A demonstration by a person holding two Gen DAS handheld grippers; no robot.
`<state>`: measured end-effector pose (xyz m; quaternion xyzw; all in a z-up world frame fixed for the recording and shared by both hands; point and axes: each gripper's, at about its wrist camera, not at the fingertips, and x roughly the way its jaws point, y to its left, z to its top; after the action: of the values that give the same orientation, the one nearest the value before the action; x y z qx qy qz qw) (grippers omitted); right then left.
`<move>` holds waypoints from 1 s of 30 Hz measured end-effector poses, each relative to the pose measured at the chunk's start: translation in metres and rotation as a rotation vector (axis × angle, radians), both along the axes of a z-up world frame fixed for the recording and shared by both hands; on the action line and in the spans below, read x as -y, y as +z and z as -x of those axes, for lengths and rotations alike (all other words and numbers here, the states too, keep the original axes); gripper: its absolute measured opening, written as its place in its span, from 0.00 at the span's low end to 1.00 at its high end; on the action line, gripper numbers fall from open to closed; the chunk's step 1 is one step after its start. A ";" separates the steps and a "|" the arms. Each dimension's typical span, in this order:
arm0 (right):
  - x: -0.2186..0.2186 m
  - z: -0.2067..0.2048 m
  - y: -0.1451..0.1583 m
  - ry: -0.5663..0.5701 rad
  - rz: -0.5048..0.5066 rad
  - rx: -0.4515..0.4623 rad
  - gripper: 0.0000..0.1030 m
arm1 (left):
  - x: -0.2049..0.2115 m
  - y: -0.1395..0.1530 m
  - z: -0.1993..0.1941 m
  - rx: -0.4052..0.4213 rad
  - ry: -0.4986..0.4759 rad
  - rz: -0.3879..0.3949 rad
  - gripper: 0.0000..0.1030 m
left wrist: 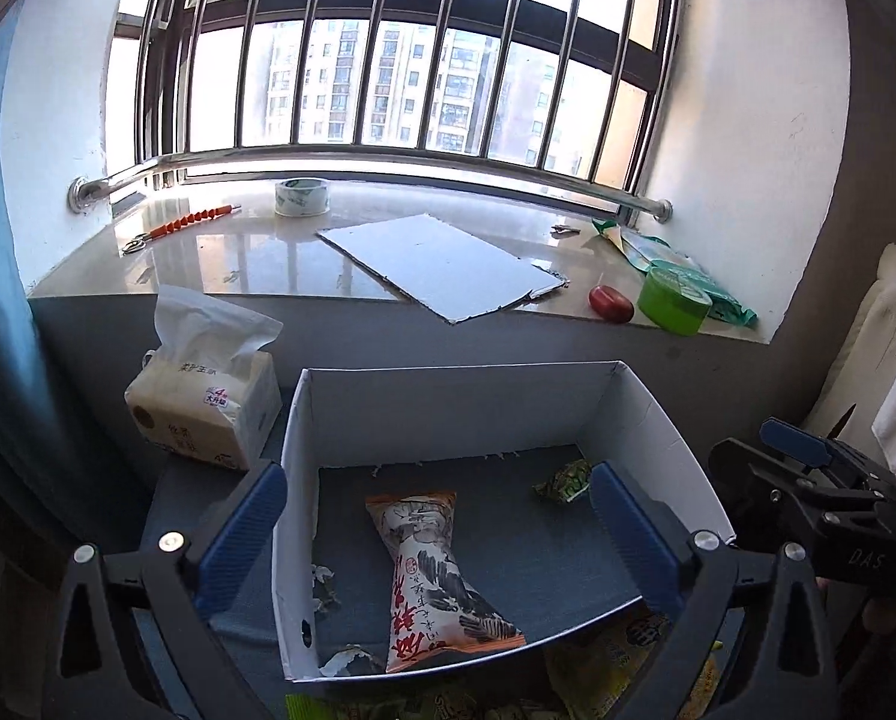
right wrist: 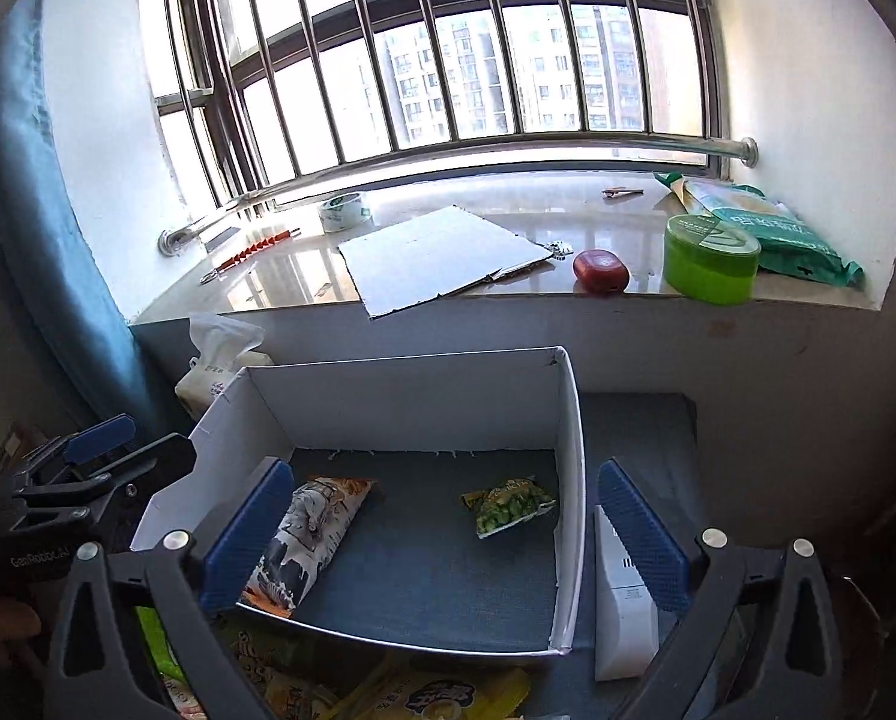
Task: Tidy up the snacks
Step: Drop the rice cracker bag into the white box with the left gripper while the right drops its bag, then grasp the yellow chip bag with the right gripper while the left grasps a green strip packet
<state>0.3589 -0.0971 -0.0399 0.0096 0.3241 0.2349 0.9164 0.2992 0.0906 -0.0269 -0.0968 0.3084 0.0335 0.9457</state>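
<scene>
A white open-topped box (left wrist: 448, 402) (right wrist: 405, 396) stands on a dark blue surface below the window sill. Inside lie an orange-and-white snack packet (left wrist: 441, 576) (right wrist: 303, 540) and a small green snack packet (left wrist: 562, 480) (right wrist: 508, 507). More yellow and green snack packets (left wrist: 616, 660) (right wrist: 387, 690) lie in front of the box's near wall. My left gripper (left wrist: 441, 534) is open and empty, its fingers either side of the box interior. My right gripper (right wrist: 441, 534) is open and empty over the box's right half. Each gripper shows at the edge of the other's view.
A tissue pack (left wrist: 201, 402) stands left of the box. A white device (right wrist: 625, 606) stands right of the box. On the sill (left wrist: 237, 264) lie a white board (left wrist: 441, 264), a tape roll (left wrist: 302, 197), a red case (left wrist: 611, 303) and a green tub (left wrist: 676, 300).
</scene>
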 end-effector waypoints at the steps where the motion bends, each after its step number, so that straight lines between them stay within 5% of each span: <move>1: 0.001 0.004 0.002 0.008 -0.011 0.004 1.00 | -0.001 0.004 0.008 0.016 -0.006 -0.014 1.00; 6: 0.003 0.034 0.012 0.064 -0.011 0.050 1.00 | 0.000 0.024 0.058 0.096 -0.054 -0.107 1.00; 14: 0.026 0.108 0.011 0.117 -0.081 0.111 1.00 | 0.008 0.020 0.161 0.171 -0.135 -0.130 1.00; 23: 0.078 0.203 -0.049 0.057 -0.176 0.076 1.00 | 0.023 -0.042 0.252 0.162 -0.133 0.006 1.00; 30: 0.070 0.196 -0.088 0.033 -0.152 -0.022 1.00 | 0.022 -0.062 0.252 0.115 -0.124 0.084 1.00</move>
<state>0.1627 -0.1668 -0.1277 0.0761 0.3153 0.2738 0.9054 0.0469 0.0690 -0.0887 -0.1188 0.2601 -0.0437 0.9573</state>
